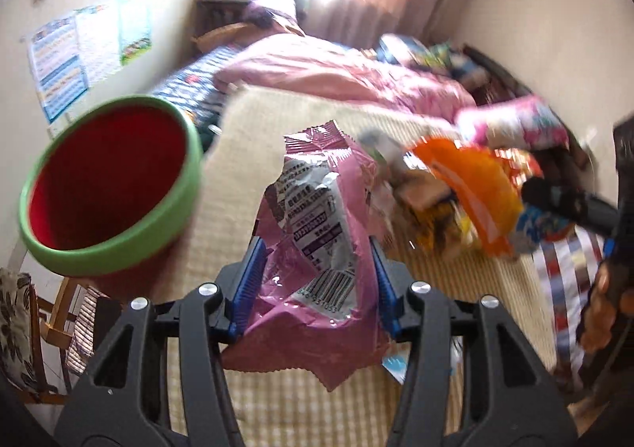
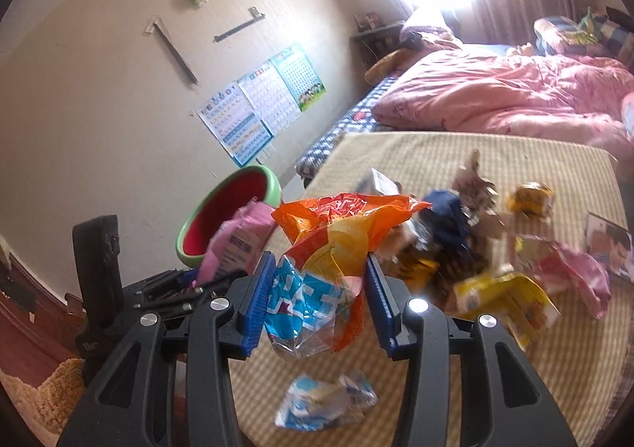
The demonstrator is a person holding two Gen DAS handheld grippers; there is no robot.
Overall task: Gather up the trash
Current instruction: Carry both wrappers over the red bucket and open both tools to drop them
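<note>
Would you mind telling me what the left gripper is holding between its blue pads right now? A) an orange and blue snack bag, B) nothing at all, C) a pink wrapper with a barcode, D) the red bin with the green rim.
C: in the left wrist view the left gripper has its blue pads pressed on the pink wrapper, whose barcode shows; the orange bag sits in the right gripper.

left wrist view looks forward and downward along its fingers, close over the checked bed mat (image 1: 301, 399), toward the window. right wrist view sits further right, tilted, facing the same way. both share the green-rimmed bin (image 1: 107, 189) (image 2: 233, 217), wall posters (image 1: 87, 50) (image 2: 261, 102) and pink quilt (image 1: 337, 70) (image 2: 495, 90).
</note>
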